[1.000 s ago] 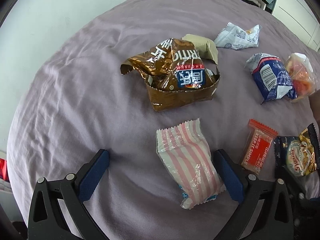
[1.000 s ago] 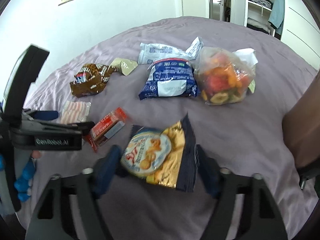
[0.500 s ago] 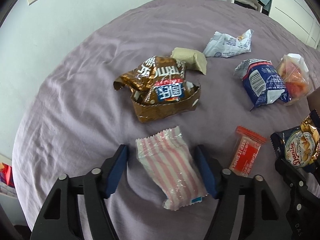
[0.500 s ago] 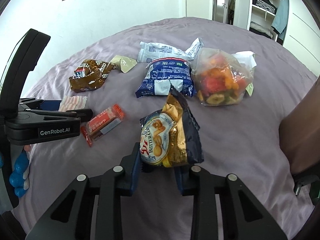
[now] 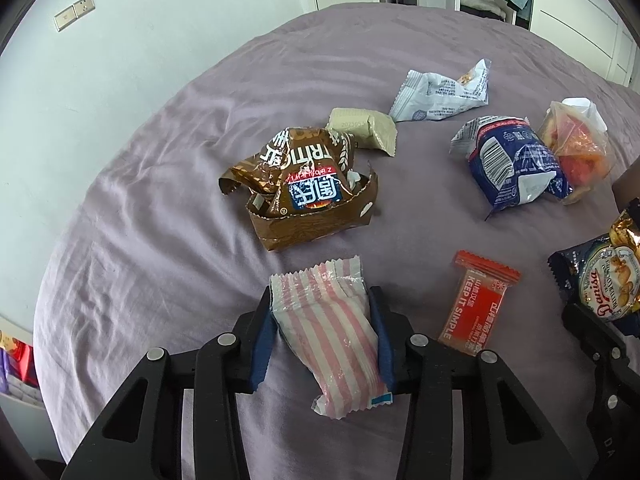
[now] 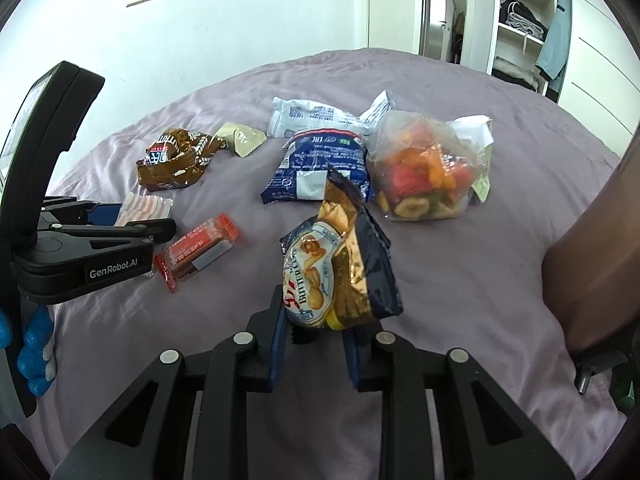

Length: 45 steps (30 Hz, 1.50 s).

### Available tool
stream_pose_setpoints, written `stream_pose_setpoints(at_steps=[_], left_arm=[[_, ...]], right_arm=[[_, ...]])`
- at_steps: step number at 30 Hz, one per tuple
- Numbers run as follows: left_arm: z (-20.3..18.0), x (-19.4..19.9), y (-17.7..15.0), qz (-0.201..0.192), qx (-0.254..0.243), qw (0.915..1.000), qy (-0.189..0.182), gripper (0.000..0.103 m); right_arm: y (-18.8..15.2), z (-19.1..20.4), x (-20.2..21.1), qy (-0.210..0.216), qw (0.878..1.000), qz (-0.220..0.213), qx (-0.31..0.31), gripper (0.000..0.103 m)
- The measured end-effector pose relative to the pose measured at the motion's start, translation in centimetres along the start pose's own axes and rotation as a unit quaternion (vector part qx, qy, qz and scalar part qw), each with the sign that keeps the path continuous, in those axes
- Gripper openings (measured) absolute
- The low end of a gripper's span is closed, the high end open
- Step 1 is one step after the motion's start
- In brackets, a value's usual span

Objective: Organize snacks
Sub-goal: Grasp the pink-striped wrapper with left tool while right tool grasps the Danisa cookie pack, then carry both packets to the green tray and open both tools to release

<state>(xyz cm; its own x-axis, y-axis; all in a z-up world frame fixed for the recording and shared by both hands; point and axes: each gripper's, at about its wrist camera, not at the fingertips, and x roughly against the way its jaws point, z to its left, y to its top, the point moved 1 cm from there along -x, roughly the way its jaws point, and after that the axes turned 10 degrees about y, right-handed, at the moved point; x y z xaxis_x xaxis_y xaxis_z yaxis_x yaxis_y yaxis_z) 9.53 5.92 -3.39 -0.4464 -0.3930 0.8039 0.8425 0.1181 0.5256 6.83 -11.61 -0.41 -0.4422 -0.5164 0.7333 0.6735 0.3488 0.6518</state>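
Snacks lie scattered on a purple bed sheet [image 5: 160,220]. My left gripper [image 5: 320,304] is closing, and its blue pads press both sides of a pink-striped packet [image 5: 332,336], which bulges between them just above the sheet. My right gripper [image 6: 316,320] is also closing. It pinches the bottom of a dark blue and gold butter cookie bag [image 6: 340,264], which stands upright and crumpled. In the right wrist view the left gripper [image 6: 120,216] sits at the left edge with the striped packet [image 6: 146,206] in it.
Ahead lie a torn brown bag [image 5: 308,192], a beige packet [image 5: 364,128], a white packet [image 5: 440,94], a blue bag [image 5: 516,160], a clear fruit bag [image 5: 576,148] and a red bar [image 5: 476,312]. A person's arm [image 6: 592,260] is at the right. A wardrobe stands behind.
Both grippers went from wide open to clamped on their packets. The cookie bag rose from lying flat to standing upright. The striped packet got squeezed narrower.
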Motion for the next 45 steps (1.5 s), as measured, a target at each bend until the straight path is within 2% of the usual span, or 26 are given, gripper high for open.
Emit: stream_pose_setpoints(at_steps=[2,7,16,24,30,33,36,39,43,45], left_arm=[[0.2,0.3,-0.2,-0.004,0.008,0.9999,-0.006,0.028],[1.2,0.7,-0.2,-0.005,0.034,0.9991,-0.025,0.026],[2.4,1.3,-0.2,-0.011,0.05,0.9975,-0.049,0.025],[4.3,3.8,-0.4,-0.023,0.059,0.9947,-0.081,0.025],[2.8,9.2,-1.0,-0.047,0.019,0.9902,-0.13,0.025],[-0.2,12.7,-1.9,-0.052,-0.02,0.982,-0.181,0.025],[-4.5,16.4,-3.2,-0.059,-0.071,0.9674,-0.236,0.025],[-9.9,20.3,-4.3,-0.063,-0.124,0.9455,-0.294,0.025],[-18.0,25.5,-4.9,-0.074,-0.19,0.9103,-0.36,0.025],[-20.9,27.3,-4.8,-0.08,-0.204,0.8993,-0.378,0.025]], right_arm=[[-0.1,-0.4,0.2,0.006,1.0,-0.004,-0.008,0.014],[-0.4,-1.5,0.9,0.046,0.998,-0.022,-0.039,0.014],[-0.3,-1.4,1.9,0.085,0.994,-0.04,-0.056,0.013],[-0.2,0.4,5.2,0.096,0.992,-0.06,-0.059,0.013],[-3.1,-0.6,10.3,0.068,0.992,-0.065,-0.087,0.013],[-5.5,-2.2,13.7,0.032,0.992,-0.064,-0.106,0.013],[-8.0,-4.4,17.3,-0.009,0.989,-0.065,-0.13,0.013],[-10.6,-7.2,21.2,-0.054,0.983,-0.069,-0.159,0.013],[-13.4,-11.9,26.0,-0.123,0.971,-0.08,-0.189,0.013],[-14.1,-14.5,27.7,-0.154,0.964,-0.085,-0.199,0.013]])
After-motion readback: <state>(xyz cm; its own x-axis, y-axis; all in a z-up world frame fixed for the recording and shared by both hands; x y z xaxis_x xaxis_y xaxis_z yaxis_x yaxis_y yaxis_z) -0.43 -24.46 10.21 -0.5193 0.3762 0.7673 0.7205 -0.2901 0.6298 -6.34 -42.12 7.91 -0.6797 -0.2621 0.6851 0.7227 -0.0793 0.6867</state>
